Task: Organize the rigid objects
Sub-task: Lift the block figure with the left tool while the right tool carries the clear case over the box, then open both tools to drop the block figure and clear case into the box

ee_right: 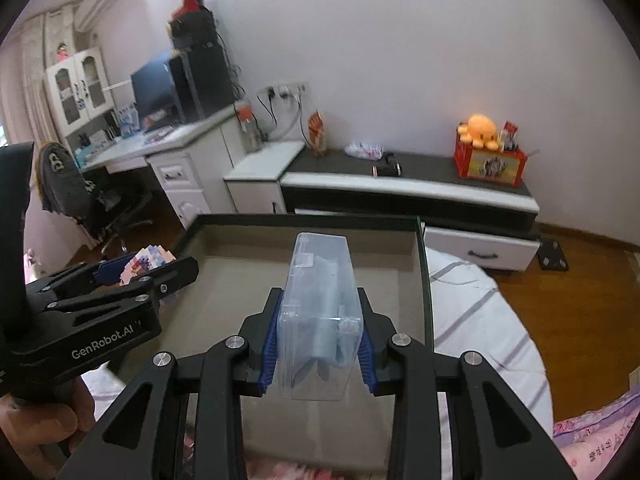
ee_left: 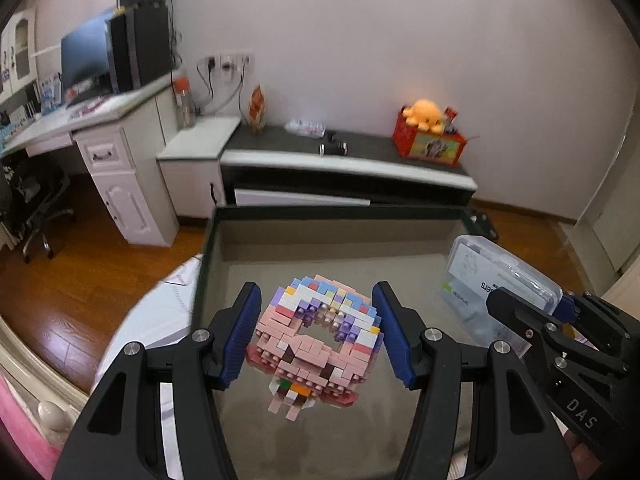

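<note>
- Blue pads of our left gripper (ee_left: 318, 332) clamp a pink brick-built figure (ee_left: 316, 336), pastel purple, white and blue studs on top, held above the open box (ee_left: 332, 216).
- Our right gripper (ee_right: 318, 344) pinches a clear plastic case (ee_right: 320, 300) narrowly by its sides; pale folded contents show through.
- Both items hang over the box's beige floor, just beside each other.
- Behind, we see a low dark cabinet (ee_left: 360, 156).

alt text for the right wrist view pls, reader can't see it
The right gripper clamps a clear plastic case between its blue pads, held above an open dark-rimmed storage box. At left, the left gripper holds a pastel brick model; a low cabinet and desk line the wall behind.
</note>
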Demonstrator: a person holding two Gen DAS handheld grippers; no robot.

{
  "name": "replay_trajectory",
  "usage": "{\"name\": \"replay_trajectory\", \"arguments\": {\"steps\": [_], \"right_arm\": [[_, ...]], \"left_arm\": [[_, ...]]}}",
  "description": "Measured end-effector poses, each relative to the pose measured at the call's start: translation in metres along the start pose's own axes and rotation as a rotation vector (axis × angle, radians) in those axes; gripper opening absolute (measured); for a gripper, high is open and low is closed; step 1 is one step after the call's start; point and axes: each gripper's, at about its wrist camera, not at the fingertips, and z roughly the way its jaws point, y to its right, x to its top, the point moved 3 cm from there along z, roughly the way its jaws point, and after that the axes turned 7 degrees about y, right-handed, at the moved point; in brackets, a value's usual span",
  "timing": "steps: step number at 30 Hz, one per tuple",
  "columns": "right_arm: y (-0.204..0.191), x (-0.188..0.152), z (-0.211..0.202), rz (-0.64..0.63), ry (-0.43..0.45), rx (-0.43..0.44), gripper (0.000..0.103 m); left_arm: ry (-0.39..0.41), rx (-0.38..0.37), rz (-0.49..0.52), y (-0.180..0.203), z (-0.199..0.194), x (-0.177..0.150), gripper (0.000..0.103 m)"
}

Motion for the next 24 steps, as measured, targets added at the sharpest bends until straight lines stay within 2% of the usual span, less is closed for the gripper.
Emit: {"name": "replay_trajectory", "arguments": {"steps": [5,8,10,12,13,14,15,17,18,20,24], "right_arm": [[0.014,-0.003,0.043,0.025,-0.084,-0.006,0.033],[0.014,-0.004,0.054,0.020,-0.129,-0.016,0.034],[0.015,-0.006,0.057,0.016,-0.149,-0.026,0.034],[0.017,-0.008,0.056,0.030,-0.155,-0.029,0.035],[0.017,-0.008,0.056,0.029,-0.158,-0.031,0.041],[0.018,-0.010,0.055,0.031,-0.163,-0.034,0.051],[0.019,-0.011,0.053,0.039,-0.162,-0.039,0.055],[0.021,-0.012,0.044,0.055,-0.144,-0.044,0.074],[0.022,-0.011,0.037,0.064,-0.129,-0.043,0.079],[0.020,-0.009,0.022,0.065,-0.105,-0.034,0.083],[0.012,-0.005,-0.011,0.079,-0.046,-0.020,0.087]], "left_arm": [[-0.095,0.008,0.013,0.004,0.048,-0.009,0.059],[-0.123,0.005,0.021,0.006,0.056,-0.008,0.059],[-0.134,0.028,0.041,0.008,0.056,-0.007,0.060],[-0.156,0.020,0.045,0.009,0.058,-0.009,0.068],[-0.161,0.017,0.046,0.010,0.057,-0.010,0.079],[-0.154,0.046,0.053,0.009,0.054,-0.010,0.083],[-0.148,0.058,0.056,0.007,0.052,-0.010,0.084],[-0.136,0.053,0.041,0.003,0.043,-0.010,0.090],[-0.120,0.042,0.027,0.000,0.035,-0.010,0.092],[-0.088,0.031,0.011,-0.007,0.020,-0.009,0.101],[-0.009,0.051,0.007,-0.019,-0.022,-0.010,0.102]]}}
